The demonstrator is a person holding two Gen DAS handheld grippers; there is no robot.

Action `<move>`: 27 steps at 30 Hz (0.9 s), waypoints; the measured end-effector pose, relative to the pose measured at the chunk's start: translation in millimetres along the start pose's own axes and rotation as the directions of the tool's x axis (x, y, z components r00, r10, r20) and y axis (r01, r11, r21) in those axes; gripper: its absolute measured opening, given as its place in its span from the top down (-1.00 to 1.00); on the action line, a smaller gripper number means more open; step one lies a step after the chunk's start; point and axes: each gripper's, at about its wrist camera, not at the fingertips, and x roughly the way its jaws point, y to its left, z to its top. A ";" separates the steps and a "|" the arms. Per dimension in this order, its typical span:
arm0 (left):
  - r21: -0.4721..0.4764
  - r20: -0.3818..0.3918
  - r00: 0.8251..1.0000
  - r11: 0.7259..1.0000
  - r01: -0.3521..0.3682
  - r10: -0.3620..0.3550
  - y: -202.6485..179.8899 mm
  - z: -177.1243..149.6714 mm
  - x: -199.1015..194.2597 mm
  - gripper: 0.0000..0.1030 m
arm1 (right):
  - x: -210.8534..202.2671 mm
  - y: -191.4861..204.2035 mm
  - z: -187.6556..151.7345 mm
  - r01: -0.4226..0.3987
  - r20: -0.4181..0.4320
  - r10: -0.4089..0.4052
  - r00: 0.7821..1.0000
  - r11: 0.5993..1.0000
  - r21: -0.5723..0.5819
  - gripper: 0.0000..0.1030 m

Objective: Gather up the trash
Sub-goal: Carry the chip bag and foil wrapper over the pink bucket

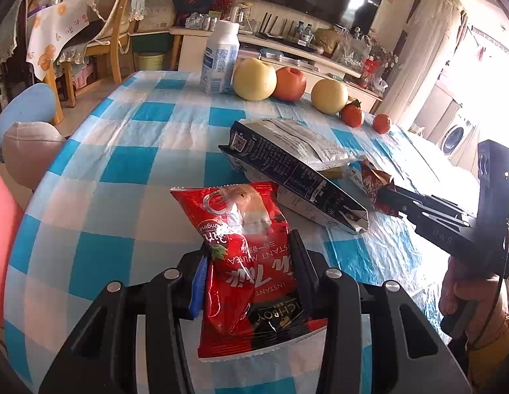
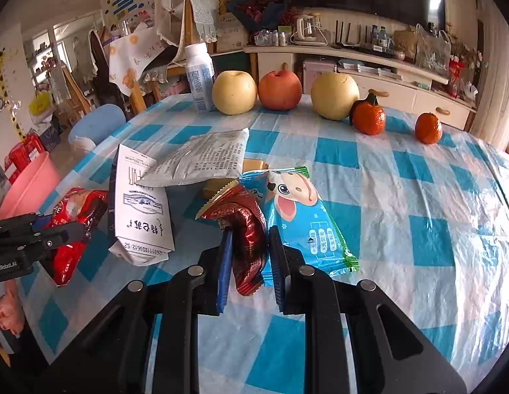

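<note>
My left gripper (image 1: 251,246) is shut on a red instant milk tea packet (image 1: 241,216), which stands up between the pads above the checked tablecloth (image 1: 123,164). The right wrist view shows the same packet (image 2: 80,207) at the far left. My right gripper (image 2: 251,233) is shut on a crumpled dark red wrapper (image 2: 247,226). Seen from the left wrist, that wrapper (image 1: 369,180) hangs at the right gripper's tips. On the cloth between the two grippers lie a flattened white carton (image 2: 139,210), a silvery white pouch (image 2: 201,161) and a blue cartoon cow wrapper (image 2: 303,216).
Along the table's far edge stand a white milk bottle (image 2: 198,75), two yellow pears (image 2: 234,92), a red apple (image 2: 280,90) and two tangerines (image 2: 367,116). A pink bin (image 2: 28,187) sits beside the table at the left, with stools and chairs behind it.
</note>
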 end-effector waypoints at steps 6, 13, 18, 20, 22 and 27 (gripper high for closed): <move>-0.036 0.032 0.999 0.999 0.012 -0.010 15.3 4.7 -12.6 0.12 | -12.2 17.6 -5.5 -0.132 -0.015 0.133 0.991 0.989 0.060 0.64; -0.061 0.055 0.998 0.998 0.022 -0.018 27.0 6.8 -21.5 0.12 | -23.5 61.9 -17.3 -0.166 -0.041 0.166 0.985 0.986 -0.006 0.65; -0.079 0.079 0.997 0.996 0.030 -0.024 35.8 8.4 -29.8 0.12 | -35.9 81.7 -15.6 -0.172 -0.017 0.171 0.985 0.985 -0.022 0.66; -0.090 0.091 0.996 0.995 0.032 -0.024 41.0 9.3 -34.7 0.12 | -39.7 87.7 -14.6 -0.174 -0.012 0.174 0.985 0.984 -0.028 0.66; -0.101 0.105 0.994 0.994 0.032 -0.022 47.0 10.0 -39.5 0.12 | -41.6 94.6 -12.3 -0.178 -0.008 0.178 0.984 0.983 -0.036 0.66; -0.148 0.151 0.988 0.989 0.020 0.003 69.5 12.2 -56.8 0.12 | -42.0 117.5 -2.1 -0.200 0.000 0.201 0.980 0.978 -0.059 0.66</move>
